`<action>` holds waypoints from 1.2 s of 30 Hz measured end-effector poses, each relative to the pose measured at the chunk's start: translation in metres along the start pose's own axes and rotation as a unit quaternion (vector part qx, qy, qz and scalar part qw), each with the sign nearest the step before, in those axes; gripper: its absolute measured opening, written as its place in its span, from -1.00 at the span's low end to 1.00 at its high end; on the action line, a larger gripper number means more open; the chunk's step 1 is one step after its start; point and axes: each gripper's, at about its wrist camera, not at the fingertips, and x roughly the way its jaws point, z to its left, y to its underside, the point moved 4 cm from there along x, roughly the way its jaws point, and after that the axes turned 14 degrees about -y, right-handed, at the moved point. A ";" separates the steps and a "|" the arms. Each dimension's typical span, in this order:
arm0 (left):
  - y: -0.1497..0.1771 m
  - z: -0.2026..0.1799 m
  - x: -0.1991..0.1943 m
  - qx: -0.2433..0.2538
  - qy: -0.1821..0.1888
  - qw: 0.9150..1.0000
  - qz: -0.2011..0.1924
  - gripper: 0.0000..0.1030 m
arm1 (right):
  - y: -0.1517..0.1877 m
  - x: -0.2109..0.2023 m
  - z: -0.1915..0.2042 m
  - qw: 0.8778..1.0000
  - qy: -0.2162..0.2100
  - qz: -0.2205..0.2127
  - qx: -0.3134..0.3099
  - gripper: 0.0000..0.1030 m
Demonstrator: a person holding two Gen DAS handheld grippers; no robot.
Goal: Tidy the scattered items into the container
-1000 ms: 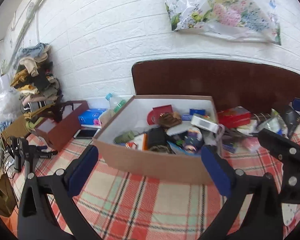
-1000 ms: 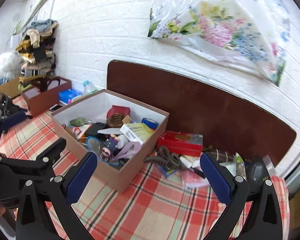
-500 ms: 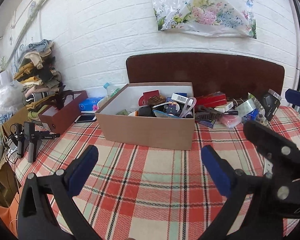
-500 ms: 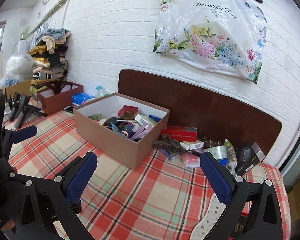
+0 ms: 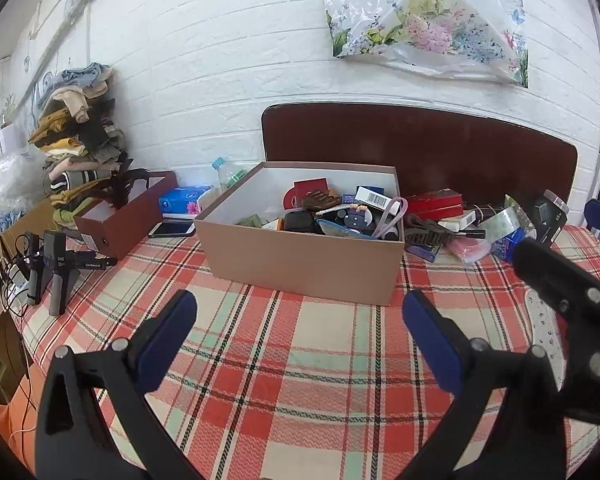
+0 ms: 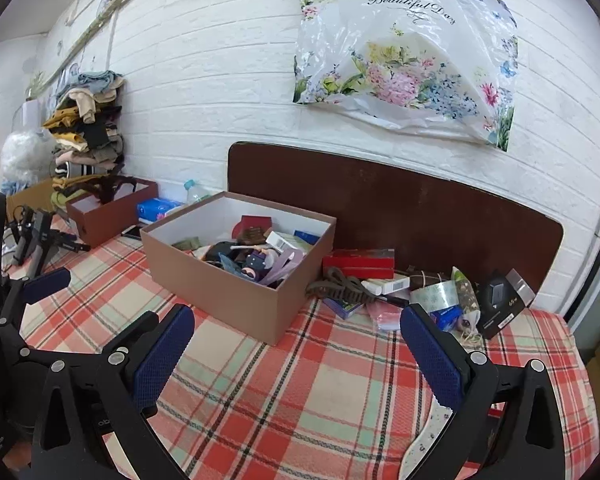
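An open brown cardboard box (image 5: 300, 264) (image 6: 220, 280) stands on the plaid table, holding several small items. Scattered items lie to its right by the dark headboard: a red box (image 5: 434, 202) (image 6: 358, 264), a brown hair claw (image 5: 426, 230) (image 6: 336, 286), a tape roll (image 6: 432, 292), a black charger box (image 5: 548, 216) (image 6: 500, 300). My left gripper (image 5: 300, 332) is open and empty, well in front of the box. My right gripper (image 6: 296, 356) is open and empty, in front of the box's corner; its black arm shows in the left wrist view (image 5: 560, 292).
A second brown box (image 5: 124, 212) with dark cloth, a phone (image 5: 172, 228), a tissue pack (image 5: 182, 200) and a bottle (image 5: 224, 172) stand left of the main box. Piled clothes (image 5: 80, 132) and a black tripod (image 5: 56, 264) sit at the far left. A white slipper-like object (image 5: 544, 332) lies at right.
Both grippers have drawn back from the box, which now looks smaller and farther away. Both stay open and empty.
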 end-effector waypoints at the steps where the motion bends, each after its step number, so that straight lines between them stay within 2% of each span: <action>1: 0.001 0.000 0.001 0.002 -0.002 1.000 0.000 1.00 | 0.000 0.000 -0.001 1.000 0.002 -0.001 0.000 0.99; 12: 0.006 -0.008 0.009 0.007 0.003 1.000 0.007 1.00 | 0.004 0.002 -0.007 1.000 0.007 0.001 0.003 0.99; 22: 0.003 -0.004 0.010 -0.013 0.014 1.000 0.005 1.00 | 0.003 0.000 -0.009 1.000 0.009 -0.003 0.001 0.99; 36: 0.003 -0.021 0.001 0.017 0.010 1.000 -0.015 0.99 | 0.002 -0.002 -0.012 1.000 0.017 -0.004 -0.006 0.99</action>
